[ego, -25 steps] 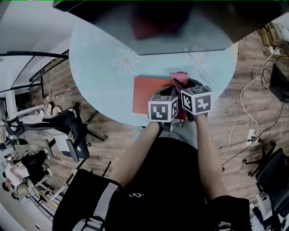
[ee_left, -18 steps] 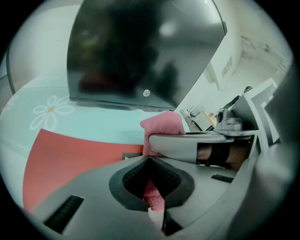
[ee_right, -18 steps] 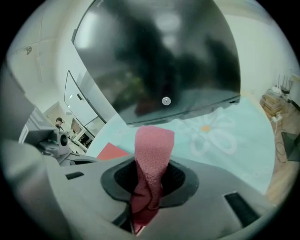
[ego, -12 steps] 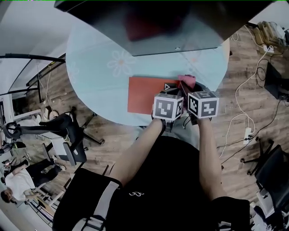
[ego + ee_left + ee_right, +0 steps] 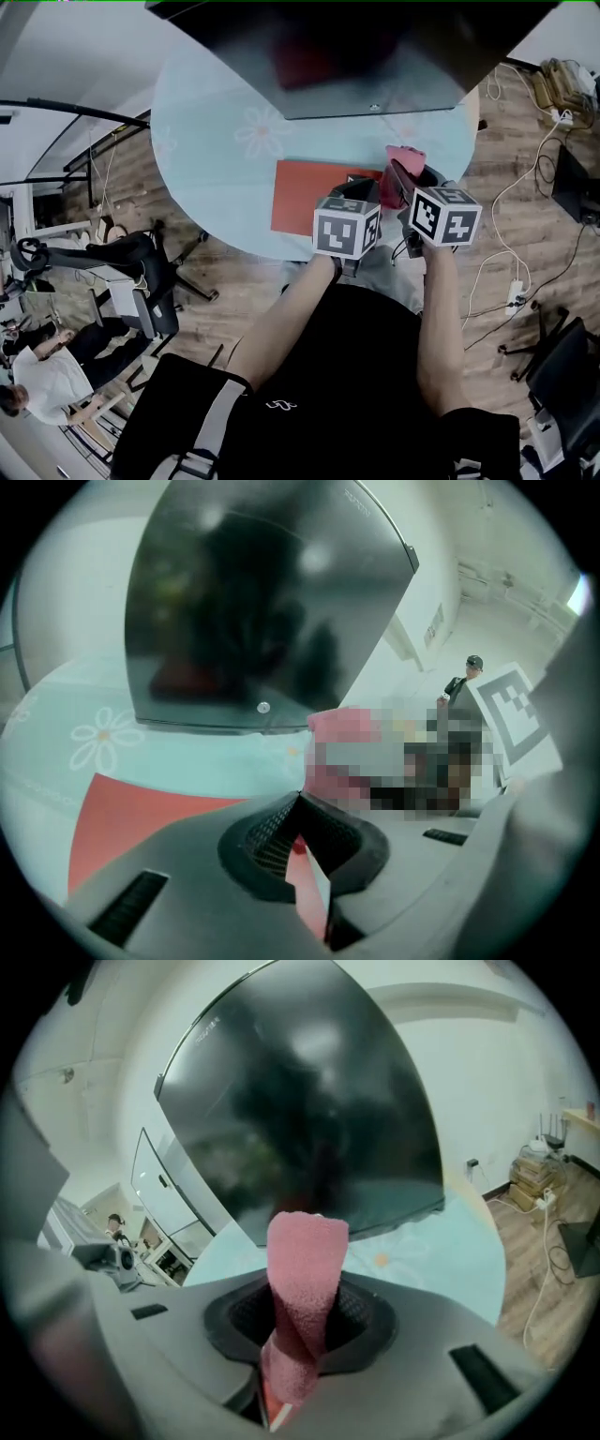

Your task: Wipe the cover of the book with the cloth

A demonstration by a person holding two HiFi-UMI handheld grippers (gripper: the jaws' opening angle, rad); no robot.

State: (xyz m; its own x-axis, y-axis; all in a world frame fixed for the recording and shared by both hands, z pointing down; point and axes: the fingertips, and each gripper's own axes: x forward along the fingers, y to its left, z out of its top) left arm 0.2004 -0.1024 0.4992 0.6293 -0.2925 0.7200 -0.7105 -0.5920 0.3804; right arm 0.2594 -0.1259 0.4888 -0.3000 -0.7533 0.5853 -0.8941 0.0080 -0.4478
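plainly, in the right gripper view the right gripper [image 5: 298, 1330] has its jaws clamped on the pink cloth [image 5: 305, 1260], which stands up out of them in a twisted roll at the centre of the frame. the head view shows the same cloth [image 5: 404, 161] only as a small pink tab above the right gripper [image 5: 412, 183], over the table's [image 5: 216, 159] near right edge and just right of the red book [image 5: 314, 192].

the book lies flat on the pale blue table at mid-frame, with the left gripper [image 5: 359, 192] over its right end. from above the jaws there are masked by the marker cube. the left gripper view shows the left gripper [image 5: 300, 803] with its jaws brought together at the tips. the book [image 5: 122, 817] spreads across the lower left of that frame and runs under the gripper's body. i cannot tell whether the jaws touch it.

a dark screen [image 5: 375, 56] fills the top of the head view. only that view shows the wooden floor [image 5: 525, 122] around the table.
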